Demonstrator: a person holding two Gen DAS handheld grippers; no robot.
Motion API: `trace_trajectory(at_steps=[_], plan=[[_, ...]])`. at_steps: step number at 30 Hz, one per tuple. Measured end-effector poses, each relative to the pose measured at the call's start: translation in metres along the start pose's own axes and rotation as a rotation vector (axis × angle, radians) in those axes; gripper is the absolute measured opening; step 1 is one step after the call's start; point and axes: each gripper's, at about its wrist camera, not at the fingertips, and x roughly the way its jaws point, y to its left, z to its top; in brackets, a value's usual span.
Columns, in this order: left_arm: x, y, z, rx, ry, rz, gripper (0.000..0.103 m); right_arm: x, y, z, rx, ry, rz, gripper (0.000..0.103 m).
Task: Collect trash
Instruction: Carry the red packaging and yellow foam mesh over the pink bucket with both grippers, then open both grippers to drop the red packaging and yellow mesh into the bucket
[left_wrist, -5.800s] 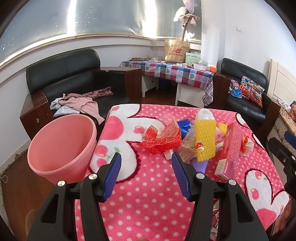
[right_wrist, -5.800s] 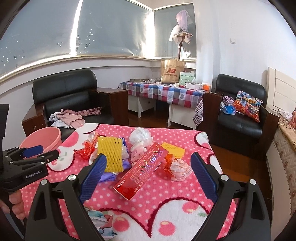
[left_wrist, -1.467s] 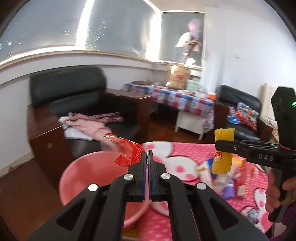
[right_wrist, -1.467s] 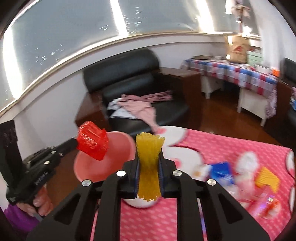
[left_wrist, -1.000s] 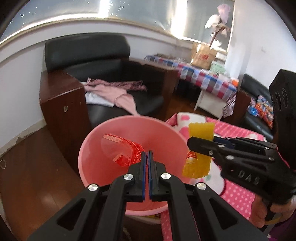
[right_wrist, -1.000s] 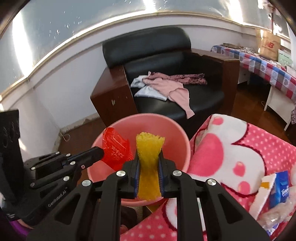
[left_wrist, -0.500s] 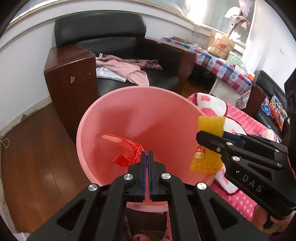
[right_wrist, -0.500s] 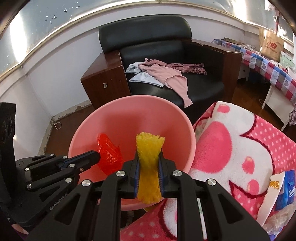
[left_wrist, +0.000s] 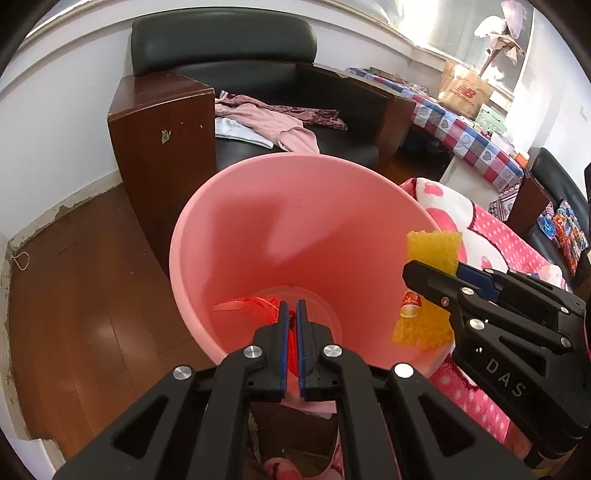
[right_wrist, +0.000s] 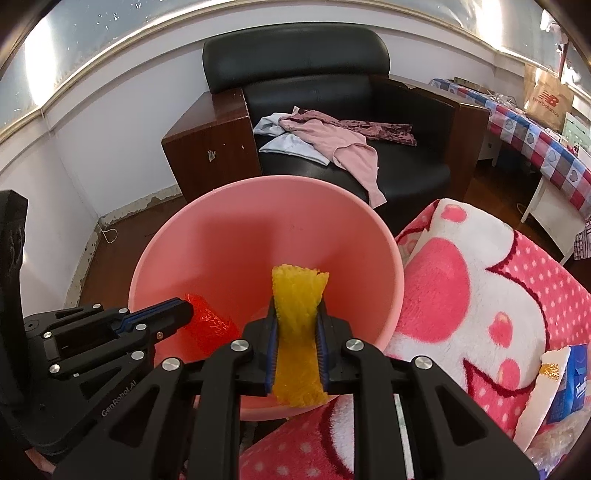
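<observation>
A pink bucket (left_wrist: 295, 221) stands on the floor beside the table. My left gripper (left_wrist: 290, 308) is shut on a crumpled red wrapper (left_wrist: 247, 306) and reaches down inside the bucket's mouth. My right gripper (right_wrist: 295, 308) is shut on a yellow foam net (right_wrist: 297, 291), held over the bucket's near right rim. In the right wrist view the left gripper (right_wrist: 186, 314) comes in from the left with the red wrapper (right_wrist: 210, 328) at its tip, over the bucket (right_wrist: 240, 240). In the left wrist view the right gripper (left_wrist: 410, 269) enters from the right with the foam net (left_wrist: 434, 247).
A pink polka-dot blanket (right_wrist: 461, 295) covers the table to the right of the bucket, with a blue tissue pack (right_wrist: 576, 380) at its edge. A black armchair (right_wrist: 332, 110) with pink clothes (right_wrist: 332, 140) stands behind the bucket. Wooden floor (left_wrist: 74, 295) lies to the left.
Both grippers have carried their trash from the table to the bucket and sunk toward it. The red wrapper now hangs lower inside the bucket.
</observation>
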Motion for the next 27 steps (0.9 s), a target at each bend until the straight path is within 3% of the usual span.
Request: trace_trajectory(at_steps=[9, 12, 14, 16, 24, 27], plan=[[0.001, 0.003, -0.002, -0.025, 0.010, 0.018, 0.011, 0.007, 0.007, 0.001, -0.025, 0.031, -0.014, 0.021], [-0.002, 0.001, -0.003, -0.021, -0.004, 0.027, 0.020, 0.011, 0.009, 0.000, -0.027, 0.043, -0.018, 0.026], [-0.005, 0.000, -0.002, -0.016, -0.017, 0.025, 0.032, 0.013, 0.009, -0.001, -0.025, 0.053, -0.019, 0.028], [-0.009, 0.000, -0.002, -0.017, -0.031, 0.042, 0.036, 0.013, 0.007, -0.001, -0.019, 0.057, -0.019, 0.029], [-0.023, 0.002, 0.001, -0.038, -0.065, 0.045, 0.038, 0.003, 0.002, 0.000, 0.006, 0.041, -0.013, 0.029], [-0.031, 0.000, 0.002, -0.034, -0.090, 0.059, 0.045, -0.005, 0.001, 0.000, 0.010, 0.024, -0.011, 0.029]])
